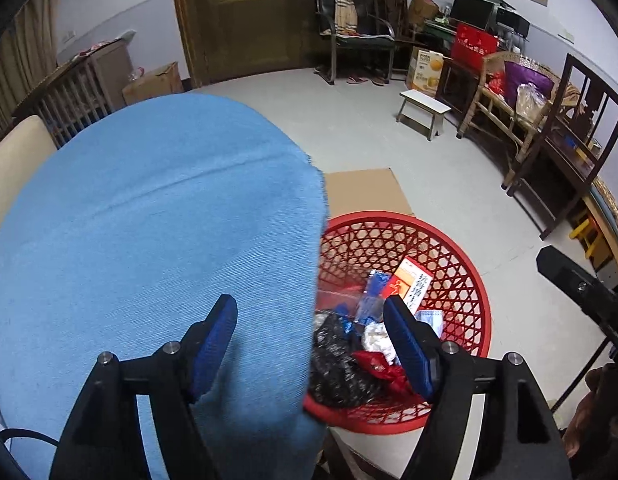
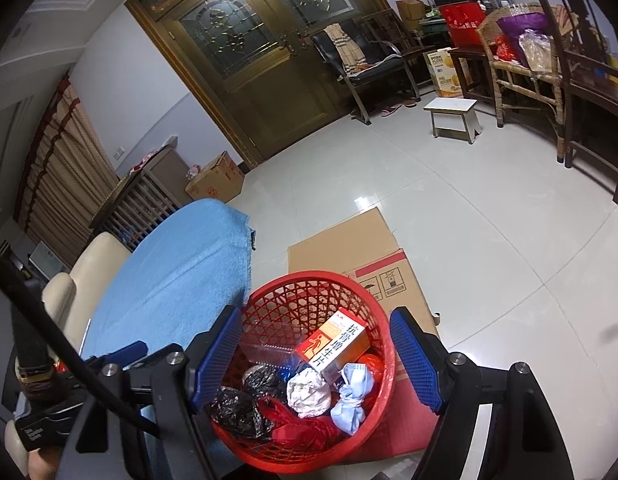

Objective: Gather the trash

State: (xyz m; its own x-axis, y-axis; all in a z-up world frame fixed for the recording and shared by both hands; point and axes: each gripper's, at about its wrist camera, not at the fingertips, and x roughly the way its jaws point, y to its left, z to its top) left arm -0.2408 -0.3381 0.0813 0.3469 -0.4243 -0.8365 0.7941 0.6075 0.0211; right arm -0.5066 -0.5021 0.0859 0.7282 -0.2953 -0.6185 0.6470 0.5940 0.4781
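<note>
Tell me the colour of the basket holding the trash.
Red, with an open lattice weave. The basket shows best in the right wrist view.

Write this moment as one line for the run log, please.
left gripper: open, empty | right gripper: open, empty | red plastic lattice basket: holds trash | orange-and-white carton: inside

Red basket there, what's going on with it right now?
A person holds a gripper in each hand above the red basket, which stands on flattened cardboard beside a surface draped in a blue cloth. Both the left gripper and the right gripper are open and empty. The basket already holds an orange-and-white box, black plastic bags, crumpled paper and a blue face mask.
</note>
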